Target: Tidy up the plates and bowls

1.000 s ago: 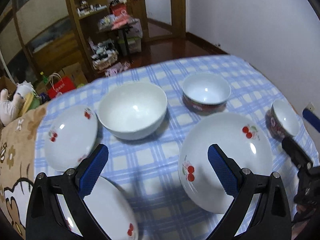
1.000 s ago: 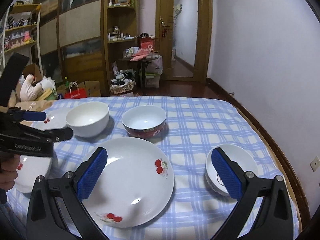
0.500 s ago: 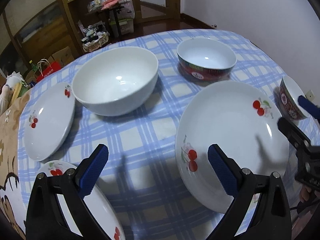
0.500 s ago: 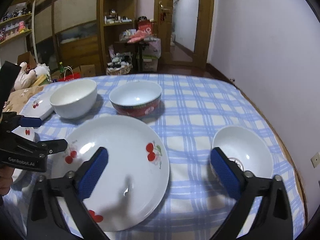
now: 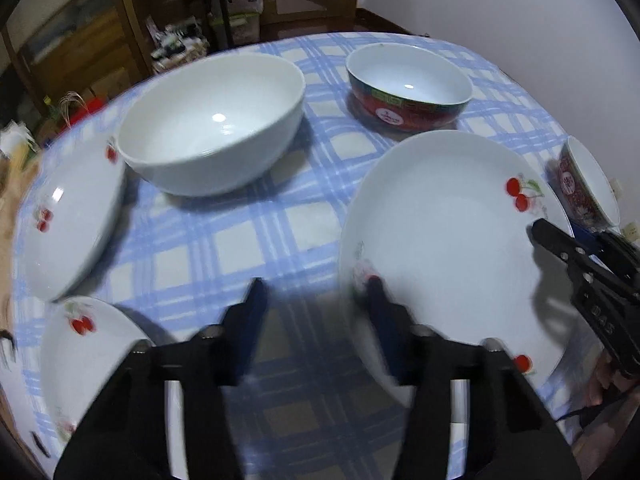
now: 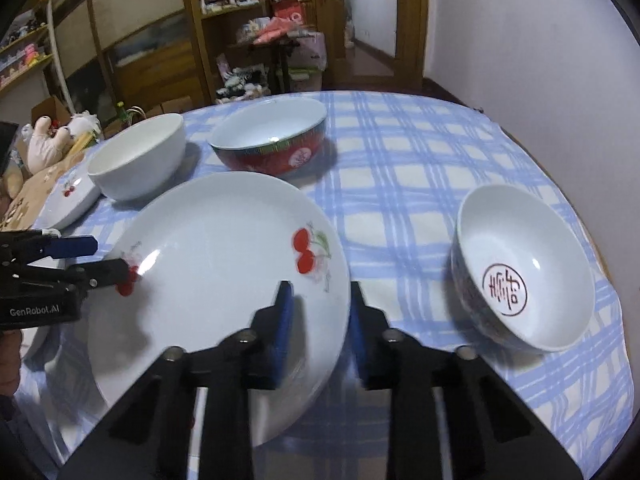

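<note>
Closing on the large cherry plate (image 6: 208, 264) from both sides: the grasp step of stacking.

Straddling its right rim with the right gripper (image 6: 320, 292), jaws just narrowed to a slim gap; cannot tell whether the pads bite yet. Meeting its left rim with the left gripper (image 5: 315, 284), jaws just closing but still parted, checked tablecloth (image 5: 240, 240) showing between them.

Next, probably: firm pinches on both rims, then a level lift, since glazed ceramic is slick, thin-edged and shallow.

Beyond the jaws, a deep red-sided bowl (image 6: 276, 156) and a plain white bowl (image 5: 208, 128); right of the right jaws, a small patterned bowl (image 6: 520, 264).
</note>
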Motion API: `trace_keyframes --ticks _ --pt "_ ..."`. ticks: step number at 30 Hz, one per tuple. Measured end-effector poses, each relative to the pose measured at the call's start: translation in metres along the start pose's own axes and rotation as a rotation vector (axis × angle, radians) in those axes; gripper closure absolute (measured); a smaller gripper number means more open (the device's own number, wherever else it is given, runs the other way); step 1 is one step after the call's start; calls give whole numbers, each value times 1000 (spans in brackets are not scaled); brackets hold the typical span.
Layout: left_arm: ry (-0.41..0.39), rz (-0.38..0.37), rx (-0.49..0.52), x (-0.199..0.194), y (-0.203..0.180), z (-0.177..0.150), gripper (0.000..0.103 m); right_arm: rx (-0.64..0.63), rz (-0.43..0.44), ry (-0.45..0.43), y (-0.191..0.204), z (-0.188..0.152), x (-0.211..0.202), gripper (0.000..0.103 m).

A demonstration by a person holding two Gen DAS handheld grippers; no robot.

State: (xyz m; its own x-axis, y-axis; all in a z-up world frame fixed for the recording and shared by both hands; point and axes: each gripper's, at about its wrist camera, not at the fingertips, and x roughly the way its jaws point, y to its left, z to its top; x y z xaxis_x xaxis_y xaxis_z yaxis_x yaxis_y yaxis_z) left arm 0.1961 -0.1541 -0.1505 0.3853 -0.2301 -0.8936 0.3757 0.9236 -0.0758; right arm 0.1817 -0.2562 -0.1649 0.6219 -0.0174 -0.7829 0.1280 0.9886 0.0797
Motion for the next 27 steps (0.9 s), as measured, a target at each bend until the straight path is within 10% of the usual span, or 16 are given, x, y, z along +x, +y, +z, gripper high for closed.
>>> trace_keyframes --ticks 5,27 --pt "10 -50 22 0 -7 0 89 73 67 5 -11 -1 0 90" --pt "25 -115 -123 -38 1 -17 90 46 33 -24 3 -8 -47 90"
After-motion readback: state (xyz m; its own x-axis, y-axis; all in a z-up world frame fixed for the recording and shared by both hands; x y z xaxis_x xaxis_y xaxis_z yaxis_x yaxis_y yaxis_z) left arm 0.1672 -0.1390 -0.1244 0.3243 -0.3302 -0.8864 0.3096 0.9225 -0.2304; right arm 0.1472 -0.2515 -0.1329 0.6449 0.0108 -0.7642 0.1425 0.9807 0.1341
